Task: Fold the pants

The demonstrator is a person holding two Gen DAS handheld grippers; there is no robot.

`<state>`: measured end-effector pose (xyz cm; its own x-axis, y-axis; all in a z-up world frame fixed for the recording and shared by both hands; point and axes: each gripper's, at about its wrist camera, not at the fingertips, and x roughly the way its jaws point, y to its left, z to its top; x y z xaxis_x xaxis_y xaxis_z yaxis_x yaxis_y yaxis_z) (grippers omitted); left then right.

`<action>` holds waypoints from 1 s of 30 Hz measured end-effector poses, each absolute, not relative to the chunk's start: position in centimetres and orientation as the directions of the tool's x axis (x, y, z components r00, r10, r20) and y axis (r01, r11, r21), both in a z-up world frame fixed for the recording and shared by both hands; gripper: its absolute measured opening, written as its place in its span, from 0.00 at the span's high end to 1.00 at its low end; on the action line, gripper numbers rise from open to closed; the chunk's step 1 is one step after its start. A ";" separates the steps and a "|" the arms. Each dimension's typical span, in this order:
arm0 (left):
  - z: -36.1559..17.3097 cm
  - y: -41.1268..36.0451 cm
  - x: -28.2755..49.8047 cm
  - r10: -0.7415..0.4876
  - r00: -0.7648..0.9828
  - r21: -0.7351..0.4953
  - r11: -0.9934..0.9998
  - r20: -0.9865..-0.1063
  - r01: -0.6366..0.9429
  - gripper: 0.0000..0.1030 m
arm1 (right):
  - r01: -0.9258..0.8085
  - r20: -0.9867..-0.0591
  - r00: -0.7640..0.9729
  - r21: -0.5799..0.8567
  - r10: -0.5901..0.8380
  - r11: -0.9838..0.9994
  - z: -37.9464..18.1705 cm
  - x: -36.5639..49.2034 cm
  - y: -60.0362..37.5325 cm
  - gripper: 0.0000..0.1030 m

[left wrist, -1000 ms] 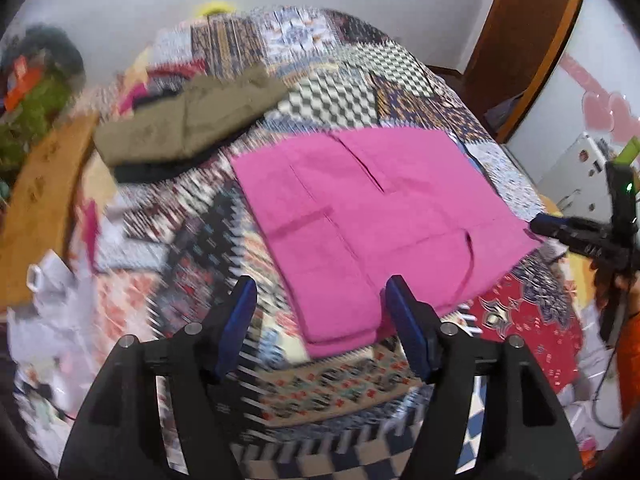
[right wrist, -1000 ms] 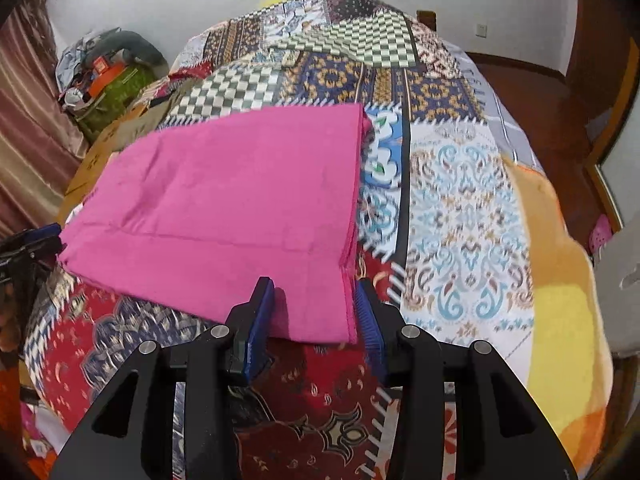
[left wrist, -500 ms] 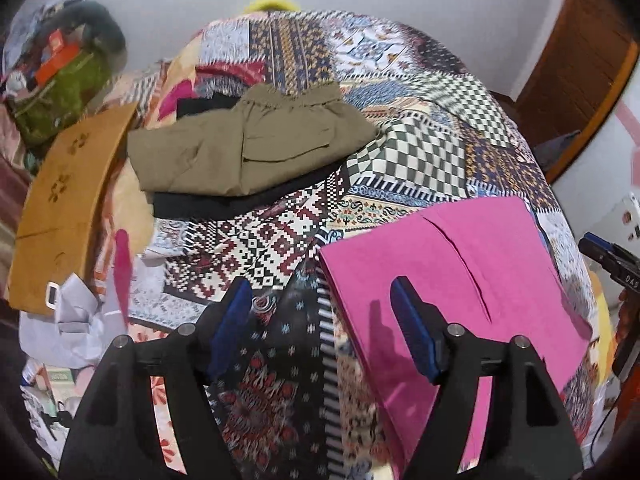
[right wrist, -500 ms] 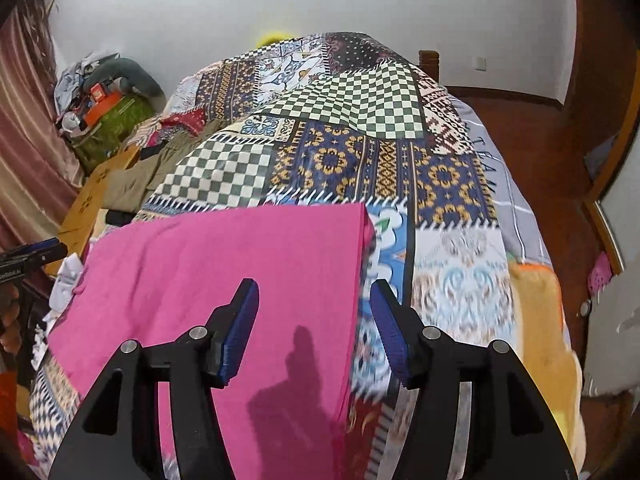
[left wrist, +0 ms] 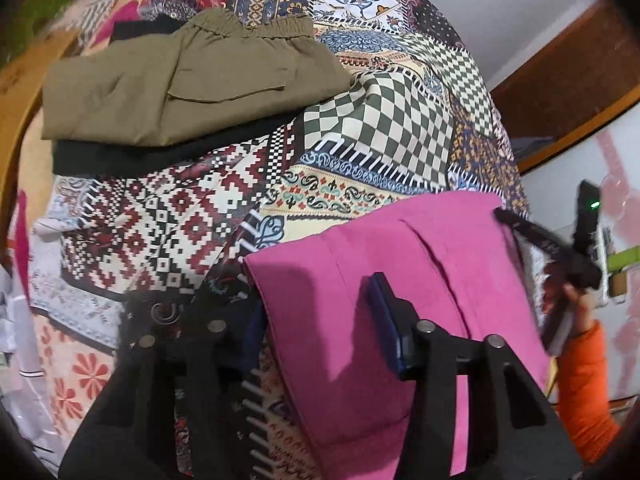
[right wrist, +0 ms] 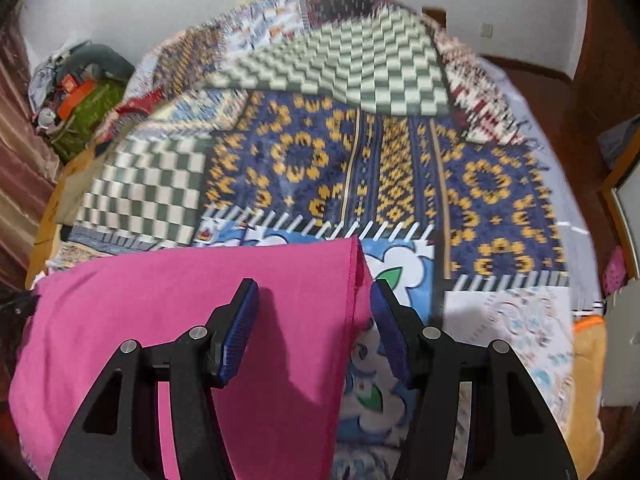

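Note:
Folded pink pants [left wrist: 400, 264] lie flat on the patchwork bedspread [left wrist: 224, 220]. My left gripper [left wrist: 316, 320] is open and straddles their far left corner, low over the cloth. In the right wrist view the pink pants [right wrist: 180, 300] fill the lower left, and my right gripper [right wrist: 314, 304] is open around their far right corner, one finger over the cloth and one over the bedspread [right wrist: 360, 152]. The right gripper also shows in the left wrist view [left wrist: 556, 248], held by a hand in an orange sleeve.
Folded olive pants [left wrist: 180, 80] lie on a black garment [left wrist: 160, 156] at the far left of the bed. A green bag with clutter [right wrist: 80, 108] stands by the wall. A wooden door [left wrist: 568, 92] is at the right.
Both grippers have moved forward along the pink pants from their near edge to their far corners and dropped closer to the cloth. The pants have not moved.

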<state>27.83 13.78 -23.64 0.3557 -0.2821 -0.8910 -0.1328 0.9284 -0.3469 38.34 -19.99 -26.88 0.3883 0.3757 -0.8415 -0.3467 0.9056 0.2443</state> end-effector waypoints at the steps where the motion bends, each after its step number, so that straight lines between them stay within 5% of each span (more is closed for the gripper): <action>1: -23.7 13.8 27.9 -0.298 0.357 -0.364 0.922 -0.885 -0.133 0.59 | -0.349 -0.844 0.377 0.253 0.382 0.902 -27.4 38.5 -19.8 0.48; 8: -22.6 12.0 27.1 -0.169 0.431 -0.224 0.971 -0.886 -0.079 0.80 | -0.413 -0.844 0.391 0.194 0.366 0.890 -28.5 38.0 -18.3 0.81; 13: -22.8 11.1 26.7 -0.035 0.471 -0.079 0.994 -0.882 -0.074 0.80 | -0.441 -0.845 0.421 0.126 0.329 0.889 -28.9 37.5 -17.6 0.88; 16: -23.6 11.5 26.7 0.091 0.450 0.041 0.992 -0.888 -0.118 0.93 | -0.435 -0.849 0.439 0.086 0.295 0.896 -28.9 37.1 -17.2 0.91; 18: -24.1 12.5 26.8 0.022 0.420 -0.032 0.992 -0.907 -0.122 0.93 | -0.428 -0.852 0.452 0.054 0.265 0.902 -29.2 37.0 -16.9 0.92; 24: -20.8 13.1 25.8 0.049 0.470 -0.009 0.993 -0.881 -0.121 0.86 | -0.416 -0.855 0.475 -0.009 0.208 0.909 -26.5 36.2 -16.9 0.86; 28: -18.7 11.9 25.6 0.056 0.499 0.009 0.995 -0.865 -0.097 0.68 | -0.443 -0.827 0.481 0.058 0.292 0.895 -22.7 34.4 -17.1 0.57; 30: -17.6 11.0 25.6 0.042 0.523 0.004 0.997 -0.851 -0.074 0.57 | -0.477 -0.801 0.484 0.095 0.351 0.874 -20.9 33.4 -16.7 0.50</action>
